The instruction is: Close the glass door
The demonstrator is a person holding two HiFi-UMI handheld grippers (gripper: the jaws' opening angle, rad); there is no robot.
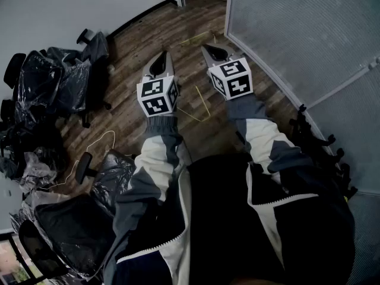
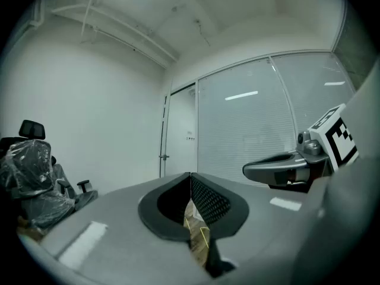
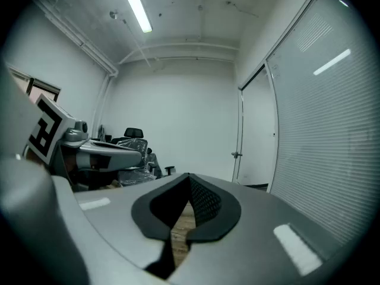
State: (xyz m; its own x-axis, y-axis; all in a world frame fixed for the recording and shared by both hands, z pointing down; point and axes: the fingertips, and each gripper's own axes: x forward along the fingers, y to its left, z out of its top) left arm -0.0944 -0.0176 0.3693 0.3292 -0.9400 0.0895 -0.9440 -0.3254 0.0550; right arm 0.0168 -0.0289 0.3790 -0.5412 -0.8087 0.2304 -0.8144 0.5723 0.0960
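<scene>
The glass door [image 2: 181, 134] stands at the far end of the room, where the frosted glass wall [image 2: 249, 123] ends. Its handle [image 2: 165, 157] shows as a small dark lever. The right gripper view shows the same door [image 3: 256, 132] and handle [image 3: 236, 154] far ahead on the right. I cannot tell how far the door stands from its frame. My left gripper [image 1: 161, 56] and right gripper [image 1: 205, 47] hang side by side over the wood floor, well short of the door. Both are shut with nothing between the jaws. Each appears in the other's view: the right gripper [image 2: 279, 168], the left gripper [image 3: 101, 153].
Office chairs wrapped in plastic [image 1: 53, 88] crowd the left side, and another chair [image 1: 77, 218] stands close by my left leg. A thin yellow wire [image 1: 202, 108] lies on the floor under the grippers. The frosted glass wall [image 1: 297, 34] runs along the right, with dark chair bases [image 1: 320, 147] at its foot.
</scene>
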